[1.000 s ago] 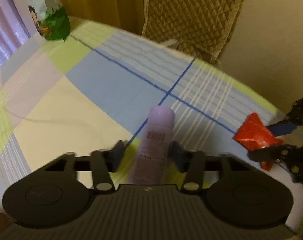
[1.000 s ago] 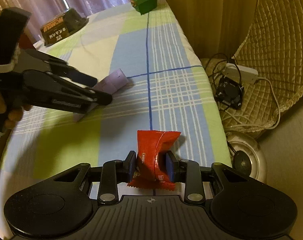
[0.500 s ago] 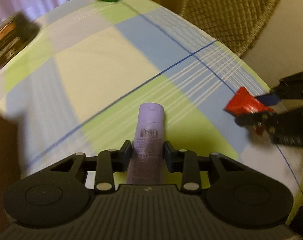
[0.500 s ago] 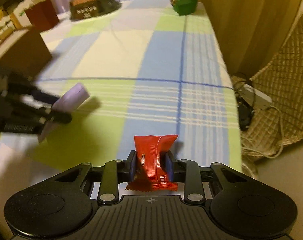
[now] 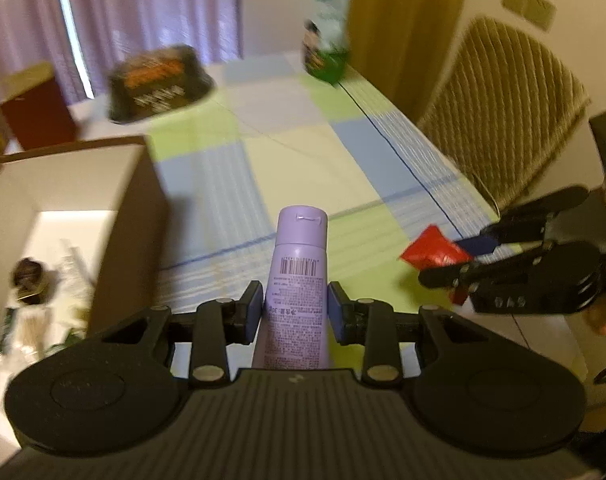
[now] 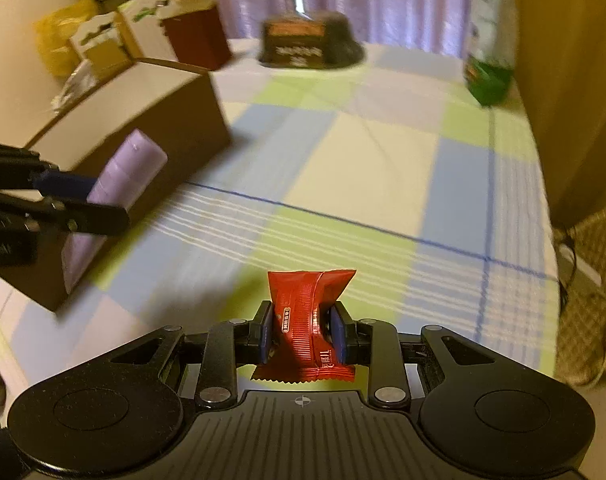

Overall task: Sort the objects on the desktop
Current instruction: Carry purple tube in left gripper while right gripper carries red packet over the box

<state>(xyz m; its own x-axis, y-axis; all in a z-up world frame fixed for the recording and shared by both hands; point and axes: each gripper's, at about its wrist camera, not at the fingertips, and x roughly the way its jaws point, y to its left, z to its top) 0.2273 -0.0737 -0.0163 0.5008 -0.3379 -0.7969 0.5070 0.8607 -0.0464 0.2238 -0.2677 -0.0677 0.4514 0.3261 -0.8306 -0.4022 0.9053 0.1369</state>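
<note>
Left wrist view: left claw (image 5: 295, 307) clamped on purple tube (image 5: 299, 276); right claw (image 6: 303, 334) clamped on red packet (image 6: 309, 320), above checked tabletop (image 6: 363, 168).

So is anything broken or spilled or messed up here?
Nothing looks broken or spilled. The red packet is squashed in the middle, but only where the right gripper pinches it. The purple tube sits straight in the left gripper, and the cardboard box stands upright on the table.
</note>
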